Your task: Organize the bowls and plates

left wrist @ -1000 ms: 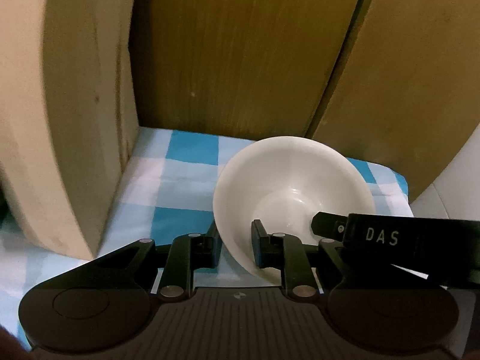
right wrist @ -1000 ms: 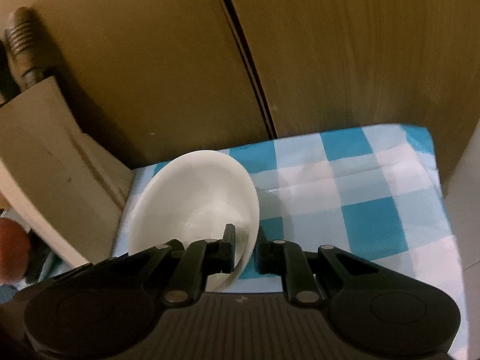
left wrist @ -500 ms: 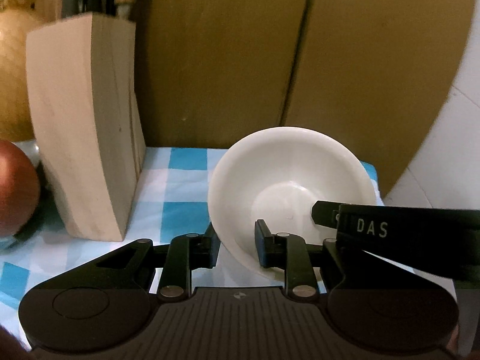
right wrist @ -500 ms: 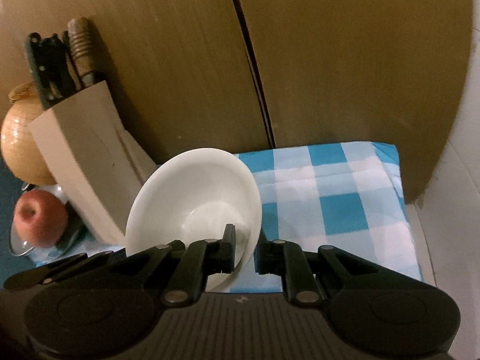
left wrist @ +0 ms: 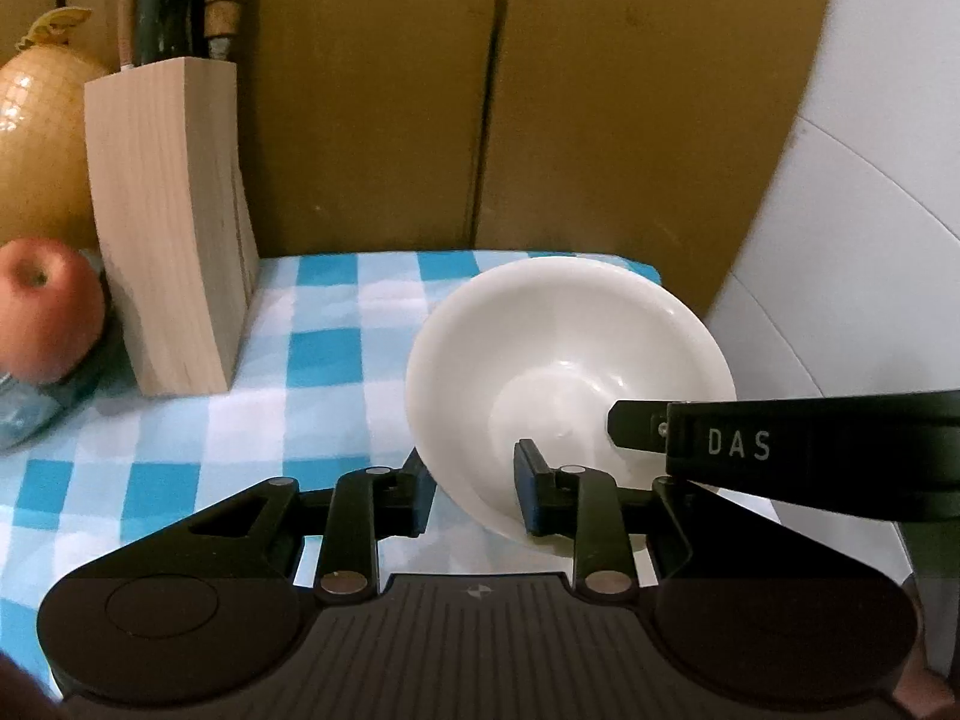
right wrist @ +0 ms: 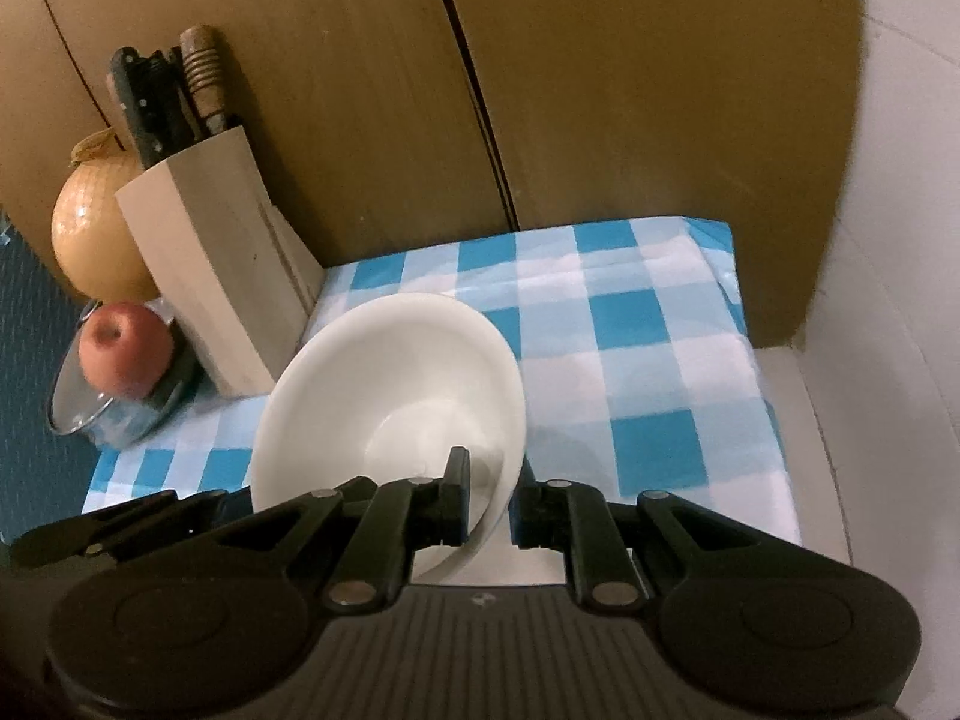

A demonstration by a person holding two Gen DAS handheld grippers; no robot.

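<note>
A white bowl [left wrist: 564,354] [right wrist: 390,384] hangs tilted above the blue-and-white checked cloth [left wrist: 312,360] [right wrist: 648,360]. My right gripper [right wrist: 487,507] is shut on the bowl's near right rim, one finger inside and one outside. In the left wrist view that gripper's finger [left wrist: 636,426] reaches into the bowl from the right. My left gripper [left wrist: 471,483] straddles the bowl's near left rim. Its jaws are opening, and the inner pad stands off the bowl's wall.
A wooden knife block [left wrist: 174,228] [right wrist: 222,282] stands at the left on the cloth. Beside it are an apple [left wrist: 48,306] [right wrist: 126,354] on a glass lid [right wrist: 78,414] and an onion [left wrist: 36,138] [right wrist: 96,234]. A brown cardboard wall [left wrist: 372,96] backs the cloth; a white surface [left wrist: 870,210] lies to the right.
Both grippers have drawn back and up with the bowl, bringing the knife block's top, the apple and the onion into view. The gap between the left jaws has widened slightly.
</note>
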